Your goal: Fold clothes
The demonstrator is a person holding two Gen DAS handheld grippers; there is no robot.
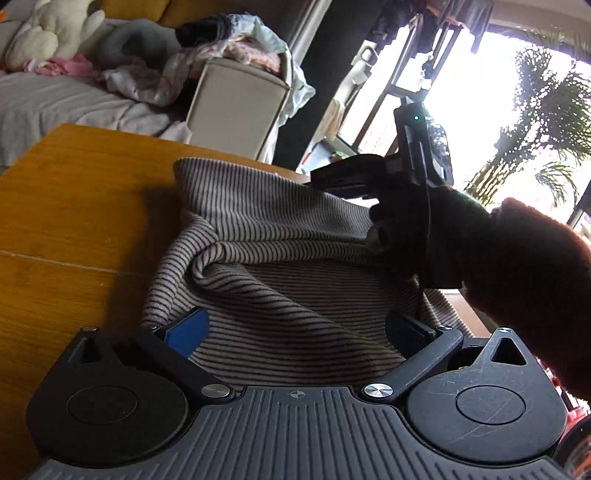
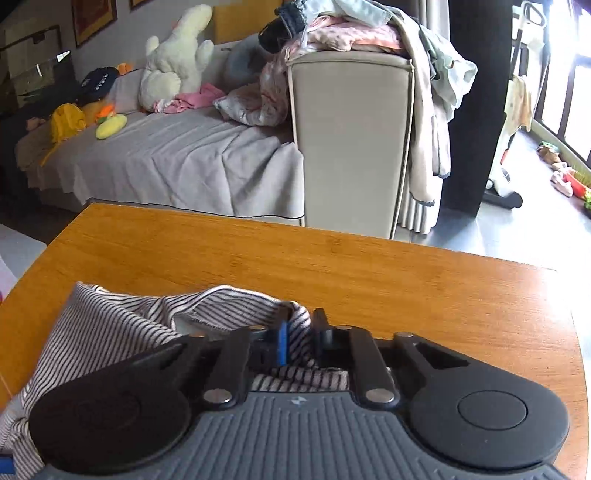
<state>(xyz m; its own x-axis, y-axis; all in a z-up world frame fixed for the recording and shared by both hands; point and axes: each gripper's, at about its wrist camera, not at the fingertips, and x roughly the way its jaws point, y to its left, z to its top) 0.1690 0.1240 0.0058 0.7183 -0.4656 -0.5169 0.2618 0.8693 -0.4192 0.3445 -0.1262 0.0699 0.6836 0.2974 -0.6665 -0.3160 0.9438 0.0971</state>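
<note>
Striped knit garment lies bunched on wood table, directly ahead of and between left gripper fingers, which are spread wide w/ cloth between, not pinched. Right gripper is clamped on garment's edge. Left view only: person's hand + rust sleeve blocking right side. Right view only: sofa w/ clothes pile beyond fingers, plush toy far left.

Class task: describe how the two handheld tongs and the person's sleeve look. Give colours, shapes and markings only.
Both the left tongs and the right tongs have a ribbed grey body, round black side discs, black link arms with silver pins, and blue finger pads. A small crosshair mark sits on the body. The sleeve is fuzzy reddish-brown, above a dark glove.
</note>
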